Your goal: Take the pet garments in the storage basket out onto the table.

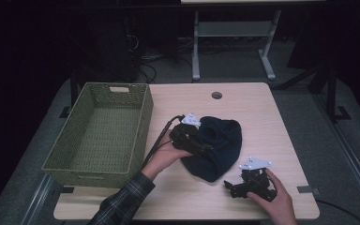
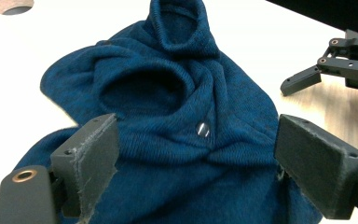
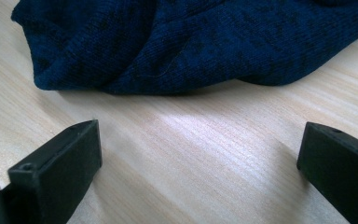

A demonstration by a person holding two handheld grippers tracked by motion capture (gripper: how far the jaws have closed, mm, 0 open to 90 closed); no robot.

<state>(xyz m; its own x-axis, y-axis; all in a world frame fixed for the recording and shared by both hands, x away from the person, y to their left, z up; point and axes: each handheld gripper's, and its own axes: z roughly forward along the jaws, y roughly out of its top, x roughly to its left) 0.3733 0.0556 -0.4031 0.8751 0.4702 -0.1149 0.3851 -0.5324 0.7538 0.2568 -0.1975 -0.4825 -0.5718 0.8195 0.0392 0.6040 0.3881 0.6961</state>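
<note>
Dark blue knitted garment (image 1: 214, 146), crumpled, lying mid-bench (image 1: 243, 101). Left hand-held gripper (image 1: 205, 148) over its near-left edge, jaws wide, nothing between them. Right hand-held gripper (image 1: 229, 186) just beside its near edge, jaws wide, empty. Green woven basket (image 1: 101, 132) along the left edge; bare bench right and rear.

No readable text, label, brand, number or sign on anything.

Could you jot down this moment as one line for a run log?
left hand-held gripper: open over blue knit garment | right hand-held gripper: open, near garment edge | basket: left of garment
</note>
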